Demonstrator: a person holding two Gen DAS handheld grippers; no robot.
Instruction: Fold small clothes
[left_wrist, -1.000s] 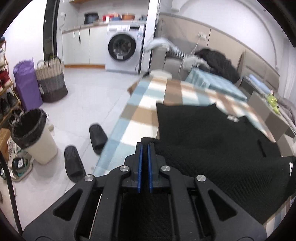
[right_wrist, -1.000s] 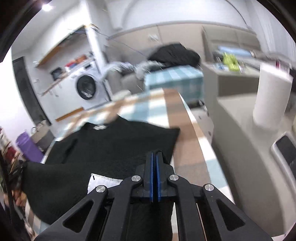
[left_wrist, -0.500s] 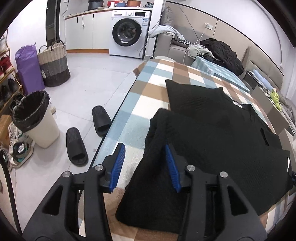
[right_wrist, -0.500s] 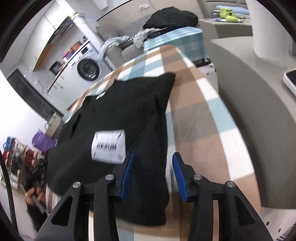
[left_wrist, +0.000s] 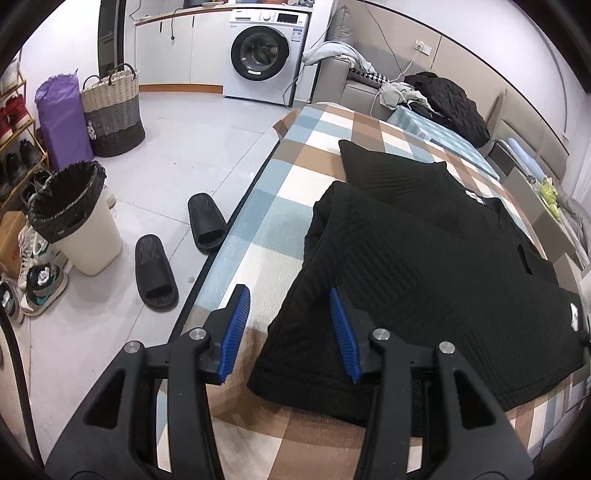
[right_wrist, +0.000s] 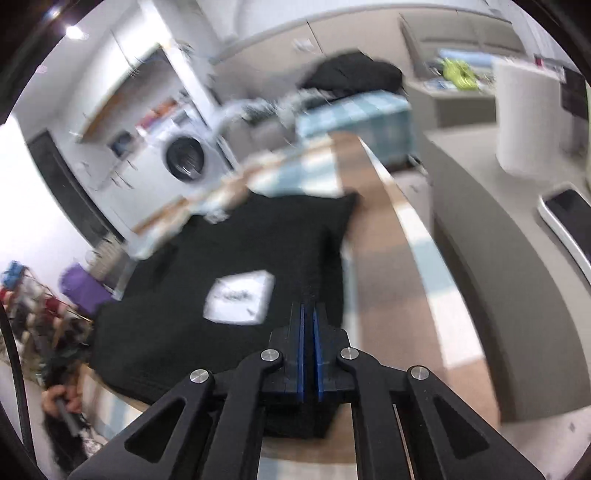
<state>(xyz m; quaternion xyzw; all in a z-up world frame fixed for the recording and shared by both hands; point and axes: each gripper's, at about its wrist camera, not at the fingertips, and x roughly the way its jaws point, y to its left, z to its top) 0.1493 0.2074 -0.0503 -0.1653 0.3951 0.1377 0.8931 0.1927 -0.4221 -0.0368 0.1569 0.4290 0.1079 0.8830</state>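
Observation:
A black knit garment (left_wrist: 424, 266) lies folded over on the checked table cloth (left_wrist: 258, 229). My left gripper (left_wrist: 291, 325) is open, its blue pads astride the near left corner of the garment without holding it. In the right wrist view the same garment (right_wrist: 229, 251) shows a white label (right_wrist: 240, 295) facing up. My right gripper (right_wrist: 308, 321) is shut on the garment's near right edge. That view is blurred by motion.
On the floor to the left are two black slippers (left_wrist: 177, 251), a white bin with a black liner (left_wrist: 74, 218), a woven basket (left_wrist: 112, 110) and a washing machine (left_wrist: 262, 59). A grey counter with a paper roll (right_wrist: 524, 118) and a phone (right_wrist: 569, 218) runs along the right.
The left gripper let go of the garment corner half a second ago and stays open. The right gripper, open half a second ago, has shut on the garment's right edge and is moving.

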